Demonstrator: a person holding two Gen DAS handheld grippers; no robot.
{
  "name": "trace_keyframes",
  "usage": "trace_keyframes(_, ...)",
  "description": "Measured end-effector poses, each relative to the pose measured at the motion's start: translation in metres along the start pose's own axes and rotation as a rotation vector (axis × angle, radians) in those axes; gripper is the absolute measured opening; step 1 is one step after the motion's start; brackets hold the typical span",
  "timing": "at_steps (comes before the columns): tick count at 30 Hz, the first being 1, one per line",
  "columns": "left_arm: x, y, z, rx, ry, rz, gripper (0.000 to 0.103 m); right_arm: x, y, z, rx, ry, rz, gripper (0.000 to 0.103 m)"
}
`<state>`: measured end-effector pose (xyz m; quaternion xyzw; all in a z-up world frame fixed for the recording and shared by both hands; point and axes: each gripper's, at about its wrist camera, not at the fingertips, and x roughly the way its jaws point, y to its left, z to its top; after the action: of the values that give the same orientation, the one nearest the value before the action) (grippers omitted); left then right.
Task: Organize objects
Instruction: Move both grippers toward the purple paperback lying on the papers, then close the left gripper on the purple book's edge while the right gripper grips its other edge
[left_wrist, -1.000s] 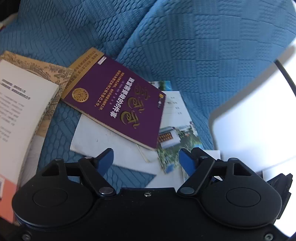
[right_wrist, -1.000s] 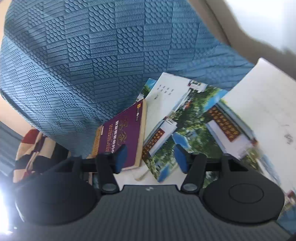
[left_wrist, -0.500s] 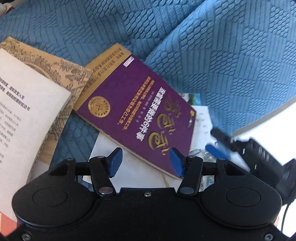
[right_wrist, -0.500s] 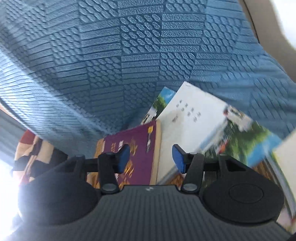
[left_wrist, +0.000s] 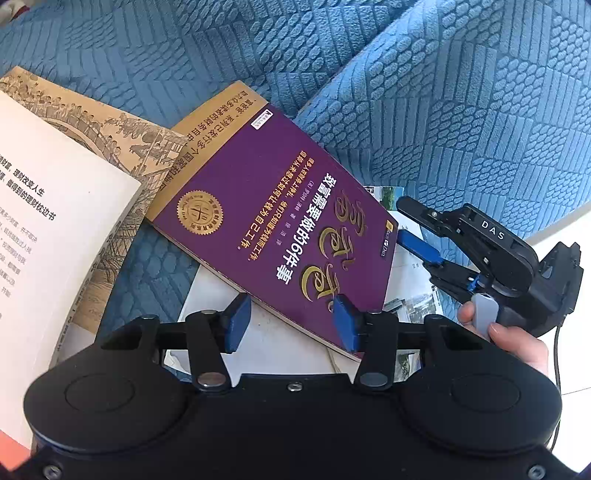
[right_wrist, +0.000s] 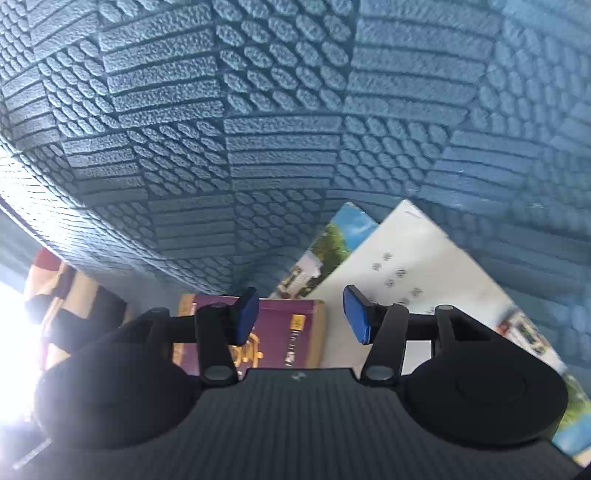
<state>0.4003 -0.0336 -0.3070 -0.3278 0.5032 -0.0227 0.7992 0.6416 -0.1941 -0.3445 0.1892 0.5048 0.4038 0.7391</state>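
1. Two grippers converge on one purple book (left_wrist: 280, 236) lying flat on a blue textured sofa cover (left_wrist: 424, 110), atop a white sheet (left_wrist: 280, 343) and a photo booklet (right_wrist: 417, 266).
2. Left gripper (left_wrist: 290, 326): fingers part open and just been closing, straddling the book's near long edge; pads not seen pressing, so no hold judged.
3. Right gripper (right_wrist: 301, 317): fingers about half open, empty, at the book's short end by the corner.
4. Key relation: the book's long axis runs diagonally away from the left fingers; the left hand is nearer, with the edge already between its pads.
5. Other books lie to the left: a white-covered book (left_wrist: 48, 236) over a tan illustrated one (left_wrist: 110, 147).
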Motion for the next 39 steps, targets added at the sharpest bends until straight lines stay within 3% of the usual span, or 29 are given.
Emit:
trace_keyframes(8, 0.002, 0.002, 0.003, 0.004, 0.016, 0.011, 0.038, 0.006, -0.013, 0.005, 0.135, 0.018, 0.104, 0.055)
trace_keyframes(17, 0.002, 0.014, 0.004, -0.063, 0.031, -0.009, 0.029, -0.022, -0.029, 0.003, 0.217, -0.040, 0.376, 0.055)
trace_keyframes(23, 0.001, 0.019, 0.005, -0.081, 0.044, -0.018, 0.028, -0.018, -0.031, 0.002, 0.199, 0.049, 0.279, 0.053)
trace_keyframes(27, 0.003, 0.019, 0.005, -0.079, 0.042, -0.018, 0.027, -0.008, -0.027, -0.009, 0.170, 0.158, 0.264, 0.041)
trace_keyframes(32, 0.005, 0.020, 0.006, -0.080, 0.042, -0.030, 0.028, -0.010, -0.013, -0.015, 0.116, 0.136, 0.201, 0.021)
trace_keyframes(34, 0.005, 0.021, 0.005, -0.089, 0.059, -0.048, 0.033, -0.009, -0.007, -0.015, 0.111, 0.124, 0.212, 0.019)
trace_keyframes(36, 0.007, 0.021, 0.005, -0.123, 0.097, -0.105, 0.056, -0.012, 0.001, -0.016, 0.104, 0.113, 0.214, 0.018)
trace_keyframes(39, 0.003, 0.020, 0.002, -0.144, 0.109, -0.161, 0.070, -0.024, 0.001, -0.023, 0.113, 0.094, 0.212, 0.016)
